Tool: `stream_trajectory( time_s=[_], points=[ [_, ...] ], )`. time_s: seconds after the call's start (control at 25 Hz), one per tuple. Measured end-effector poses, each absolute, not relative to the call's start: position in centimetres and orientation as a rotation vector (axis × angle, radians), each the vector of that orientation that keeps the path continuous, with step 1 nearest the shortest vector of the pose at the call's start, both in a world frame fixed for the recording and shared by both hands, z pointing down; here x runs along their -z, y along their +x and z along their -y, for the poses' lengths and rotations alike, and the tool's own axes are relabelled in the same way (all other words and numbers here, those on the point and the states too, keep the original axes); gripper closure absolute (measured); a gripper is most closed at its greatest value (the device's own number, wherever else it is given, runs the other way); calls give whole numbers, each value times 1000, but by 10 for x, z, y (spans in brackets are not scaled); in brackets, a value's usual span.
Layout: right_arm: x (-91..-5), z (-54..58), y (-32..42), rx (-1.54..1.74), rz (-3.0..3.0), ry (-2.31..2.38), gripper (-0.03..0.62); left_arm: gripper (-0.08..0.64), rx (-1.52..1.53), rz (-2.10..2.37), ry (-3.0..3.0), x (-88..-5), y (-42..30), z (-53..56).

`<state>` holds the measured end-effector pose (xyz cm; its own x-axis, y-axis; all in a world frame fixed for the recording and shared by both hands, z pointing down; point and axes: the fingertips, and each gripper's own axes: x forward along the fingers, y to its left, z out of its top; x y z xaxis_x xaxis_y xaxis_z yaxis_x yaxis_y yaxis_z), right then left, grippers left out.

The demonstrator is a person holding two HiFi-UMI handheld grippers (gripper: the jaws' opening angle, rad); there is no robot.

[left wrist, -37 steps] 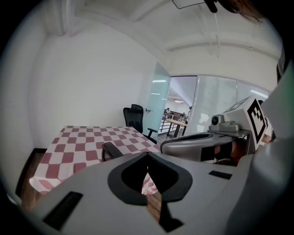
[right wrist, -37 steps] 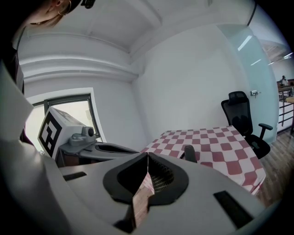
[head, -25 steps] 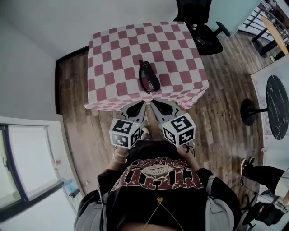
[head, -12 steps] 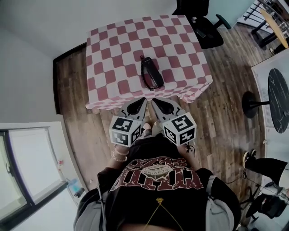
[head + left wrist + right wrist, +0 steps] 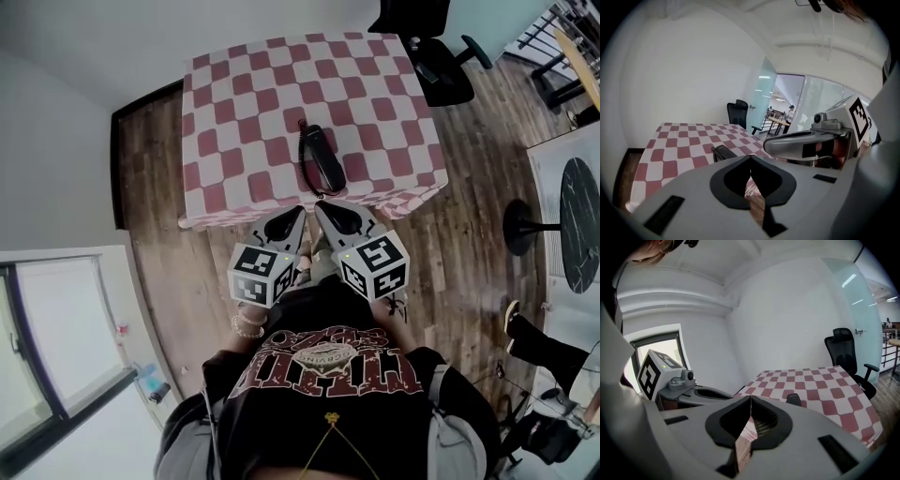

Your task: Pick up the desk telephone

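A black telephone handset [image 5: 322, 156] with a coiled cord lies on the table with the red-and-white checked cloth [image 5: 244, 112], near its front edge. It also shows in the left gripper view as the handset [image 5: 723, 152] and in the right gripper view as the handset [image 5: 794, 399]. My left gripper [image 5: 298, 212] and right gripper [image 5: 321, 207] hover side by side just short of the table's front edge, both shut and empty, tips pointing toward the phone. In their own views the left gripper [image 5: 750, 158] and right gripper [image 5: 750, 398] show jaws meeting with nothing between.
A black office chair [image 5: 427, 47] stands behind the table's far right corner. White walls run left and behind. A round black table base [image 5: 528, 228] and another person's leg [image 5: 539, 337] are at the right on the wood floor.
Both grippers and the person have moved closer to the table; the handset now sits nearer to the gripper tips. The jaws stay shut.
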<state>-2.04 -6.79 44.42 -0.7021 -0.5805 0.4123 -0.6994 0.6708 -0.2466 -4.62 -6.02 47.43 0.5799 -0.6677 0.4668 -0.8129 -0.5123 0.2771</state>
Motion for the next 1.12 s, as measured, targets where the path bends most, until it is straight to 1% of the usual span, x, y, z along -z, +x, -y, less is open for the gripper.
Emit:
stream_trajectory(
  time_s=[0.64,1.12],
  points=[
    [-437,163,-20,-551,2612,906,572,552,-410,1250,2312,-460,-45,162],
    [-447,193,-6,-520,2614,803,572,552,-407,1310,2271,-467,-36,197]
  ],
)
